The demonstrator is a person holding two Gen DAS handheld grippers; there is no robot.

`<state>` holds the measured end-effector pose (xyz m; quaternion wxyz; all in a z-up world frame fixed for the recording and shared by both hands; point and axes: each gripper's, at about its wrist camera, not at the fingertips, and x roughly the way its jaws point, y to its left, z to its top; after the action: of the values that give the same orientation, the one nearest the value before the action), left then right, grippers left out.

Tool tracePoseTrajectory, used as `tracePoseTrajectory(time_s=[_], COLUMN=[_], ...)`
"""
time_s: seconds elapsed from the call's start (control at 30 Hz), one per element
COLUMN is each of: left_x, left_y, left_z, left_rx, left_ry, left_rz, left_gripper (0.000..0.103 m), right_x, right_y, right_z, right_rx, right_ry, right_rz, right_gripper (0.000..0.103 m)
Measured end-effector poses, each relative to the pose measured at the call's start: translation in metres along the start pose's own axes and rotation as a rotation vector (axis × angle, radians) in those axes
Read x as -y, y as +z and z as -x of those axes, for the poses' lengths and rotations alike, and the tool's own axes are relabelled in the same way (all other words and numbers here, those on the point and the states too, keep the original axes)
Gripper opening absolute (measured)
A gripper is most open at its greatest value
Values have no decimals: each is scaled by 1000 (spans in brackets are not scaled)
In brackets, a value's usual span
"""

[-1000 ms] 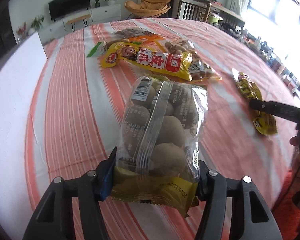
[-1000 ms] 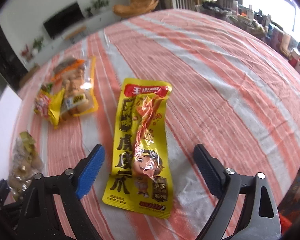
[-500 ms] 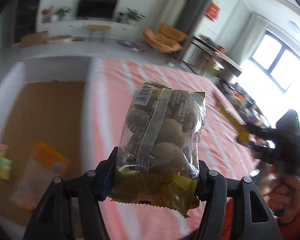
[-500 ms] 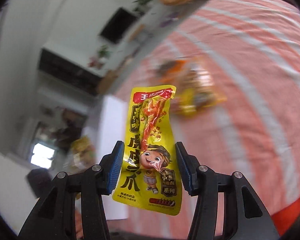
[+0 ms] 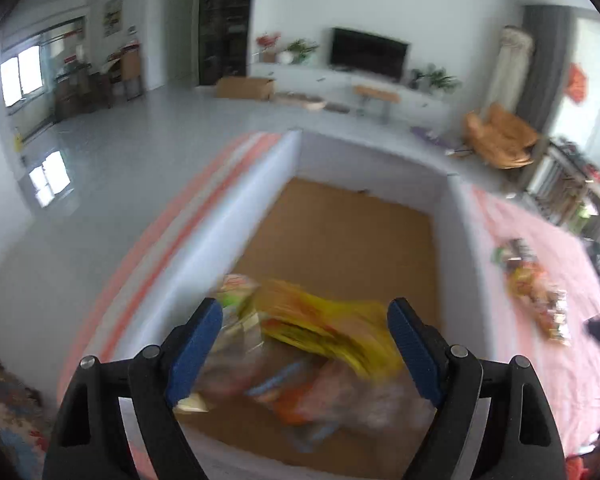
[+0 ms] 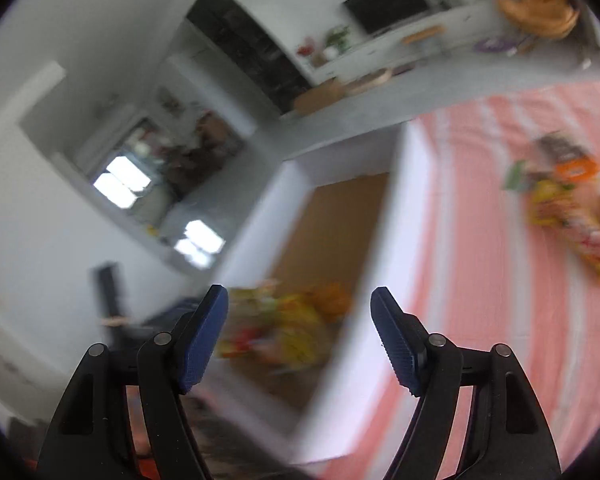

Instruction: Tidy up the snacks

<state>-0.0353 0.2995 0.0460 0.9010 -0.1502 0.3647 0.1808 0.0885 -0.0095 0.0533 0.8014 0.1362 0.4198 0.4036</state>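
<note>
A white box (image 5: 252, 216) with a brown cardboard floor stands at the table's left end. Several snack packets (image 5: 300, 344) lie blurred in its near part, a yellow one on top. My left gripper (image 5: 305, 348) is open and empty above them. My right gripper (image 6: 299, 336) is open and empty over the box's near corner; the box (image 6: 396, 216) and the blurred packets in it (image 6: 288, 332) show between its fingers. More snack packets lie on the striped cloth in the left wrist view (image 5: 536, 292) and in the right wrist view (image 6: 572, 208).
The table carries an orange and white striped cloth (image 6: 480, 240). Beyond the box are the living room floor, a TV unit (image 5: 368, 56) and an orange chair (image 5: 500, 136).
Both grippers swung over the box and opened. The bag of round snacks has left my left gripper and the yellow packet my right; both views are motion-blurred.
</note>
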Motion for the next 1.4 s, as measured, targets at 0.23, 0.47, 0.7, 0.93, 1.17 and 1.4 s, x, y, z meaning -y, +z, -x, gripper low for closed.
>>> tracePoseTrajectory(time_s=[0.23, 0.47, 0.7, 0.93, 1.17, 1.4], left_x=[147, 294, 308, 289, 296, 297], left_y=[-18, -80, -121, -137, -140, -140], left_z=[-2, -42, -128, -145, -150, -150], left_rx=[-64, -181, -242, -200, -195, -195], left_ry=[-411, -557, -394, -315, -290, -290], left_rz=[-170, -401, -466, -508, -541, -540], left_gripper=[95, 100, 99, 99, 103, 103], right_x=[151, 242, 251, 249, 247, 246], right_y=[-61, -92, -93, -112, -115, -116], right_z=[46, 99, 107, 98, 85, 83], right_rx=[80, 155, 206, 101, 36, 33], right_ry=[-649, -839, -819, -880, -929, -933], right_rz=[-120, -333, -369, -280, -231, -224], right_gripper=[77, 77, 77, 77, 83, 89])
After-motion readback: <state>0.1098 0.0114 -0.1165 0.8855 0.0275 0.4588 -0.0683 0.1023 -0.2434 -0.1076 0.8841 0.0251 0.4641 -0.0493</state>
